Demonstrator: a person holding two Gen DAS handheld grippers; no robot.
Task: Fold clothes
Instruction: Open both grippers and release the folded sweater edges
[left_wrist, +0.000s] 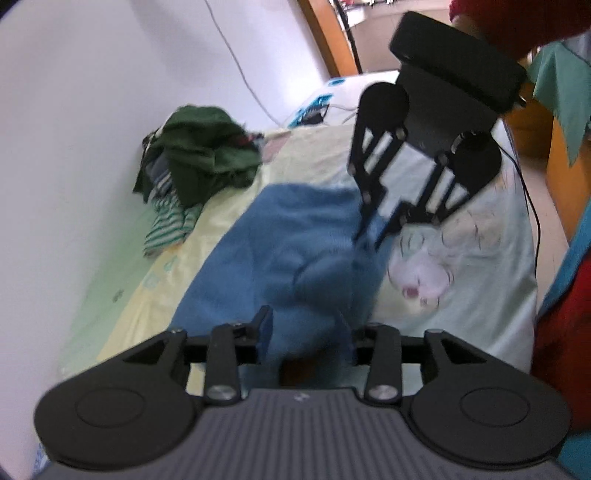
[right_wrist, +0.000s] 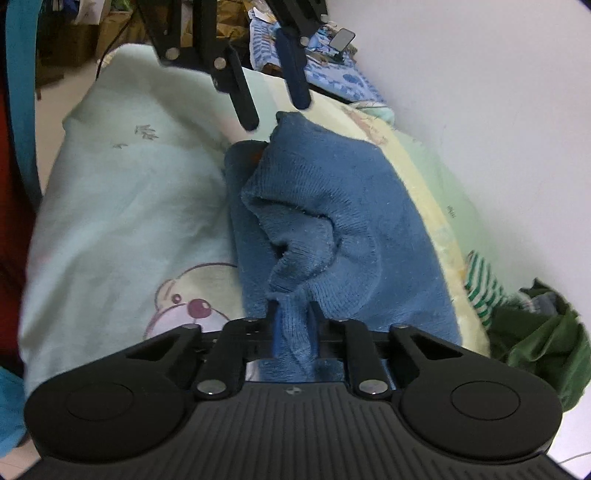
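Bed sheet (right_wrist: 122, 192): right tongs (right_wrist: 293, 314) pinch blue knit sweater (right_wrist: 332, 206); left tongs (right_wrist: 275, 110) parted, empty, above far corner. Half-fold may slump if pinch slips.

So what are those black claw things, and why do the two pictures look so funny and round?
Those claws are grabbers, and a person holds one in each hand. Each has a small camera that looks out along its two fingers, and its wide lens bends the picture.

One picture comes from the left grabber, with the right one seen across from it. The other comes from the right grabber, with the left one hanging at the top.

They are over a bed with a pale cartoon sheet. On it lies a blue sweater, partly bunched up. Further off by the wall sits a pile of clothes, green and striped.

The right grabber is pinching a fold of the sweater. The left grabber's fingers stand apart; nothing is pinched between them.
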